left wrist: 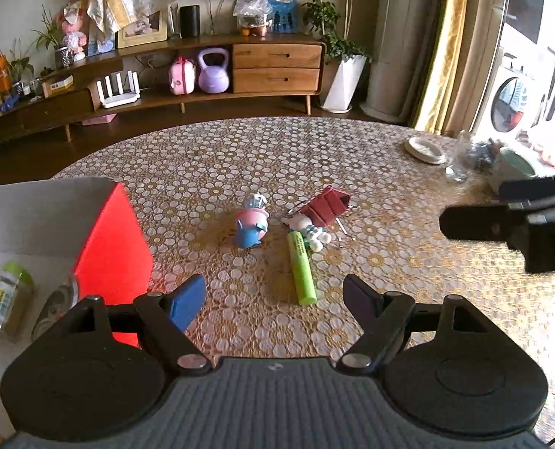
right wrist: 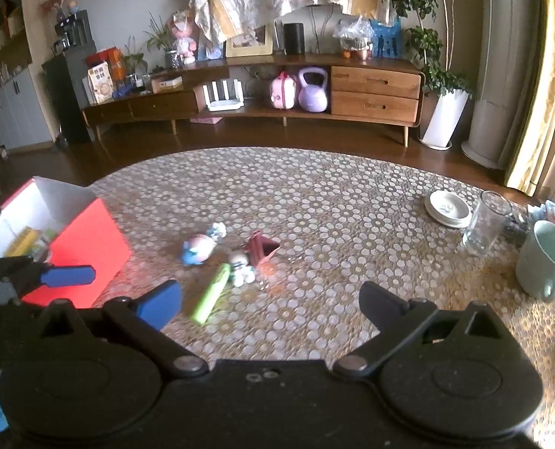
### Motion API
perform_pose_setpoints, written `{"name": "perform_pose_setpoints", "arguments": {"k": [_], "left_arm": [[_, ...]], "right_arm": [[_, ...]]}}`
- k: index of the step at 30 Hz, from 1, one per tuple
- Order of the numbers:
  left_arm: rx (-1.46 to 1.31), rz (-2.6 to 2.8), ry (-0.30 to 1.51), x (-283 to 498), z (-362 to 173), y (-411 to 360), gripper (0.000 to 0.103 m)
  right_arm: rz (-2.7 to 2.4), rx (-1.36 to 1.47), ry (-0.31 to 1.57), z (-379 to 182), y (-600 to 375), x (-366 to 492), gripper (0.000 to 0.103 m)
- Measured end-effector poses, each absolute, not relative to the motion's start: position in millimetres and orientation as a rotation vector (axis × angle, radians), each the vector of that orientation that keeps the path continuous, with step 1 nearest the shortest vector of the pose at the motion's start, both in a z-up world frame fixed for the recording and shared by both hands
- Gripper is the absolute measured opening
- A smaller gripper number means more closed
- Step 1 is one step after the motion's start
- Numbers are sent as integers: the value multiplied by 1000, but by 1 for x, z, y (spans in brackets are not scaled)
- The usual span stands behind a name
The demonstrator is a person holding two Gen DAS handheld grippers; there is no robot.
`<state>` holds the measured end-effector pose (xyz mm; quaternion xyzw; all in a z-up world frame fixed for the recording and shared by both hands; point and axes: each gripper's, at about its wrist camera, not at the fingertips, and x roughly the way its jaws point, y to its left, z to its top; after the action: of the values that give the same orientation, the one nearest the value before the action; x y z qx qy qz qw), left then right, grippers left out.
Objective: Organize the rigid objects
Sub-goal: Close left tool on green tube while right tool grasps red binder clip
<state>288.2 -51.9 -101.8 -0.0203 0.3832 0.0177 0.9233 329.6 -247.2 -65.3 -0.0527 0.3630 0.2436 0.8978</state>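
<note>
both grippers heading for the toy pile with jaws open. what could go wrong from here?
1. The green highlighter, white bunny figure and red binder clip lie touching; closing on one will likely knock the others.
2. The left gripper and right gripper converge on one small cluster, so they may collide.
3. The highlighter is round and could roll away from a grazing finger.
</note>
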Motion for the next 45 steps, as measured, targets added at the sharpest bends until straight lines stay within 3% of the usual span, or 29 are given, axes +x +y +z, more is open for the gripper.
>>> {"name": "perform_pose_setpoints", "arguments": {"k": [21, 27, 34, 42, 45], "left_arm": [[-51, 54, 823, 346, -157, -58, 80], [-55, 55, 831, 353, -166, -57, 80], [-63, 48, 833, 360, -172, -56, 80], [-55, 20, 824, 363, -178, -60, 80], [-47, 5, 815, 364, -178, -62, 72]], "right_arm": [[514, -101, 838, -121, -200, 416, 90], [415, 98, 1009, -132, -200, 436, 85], [400, 175, 1037, -136, -189, 441, 85], [367, 271, 1073, -147, -180, 456, 67], [359, 298, 1072, -149, -181, 460, 60]]}}
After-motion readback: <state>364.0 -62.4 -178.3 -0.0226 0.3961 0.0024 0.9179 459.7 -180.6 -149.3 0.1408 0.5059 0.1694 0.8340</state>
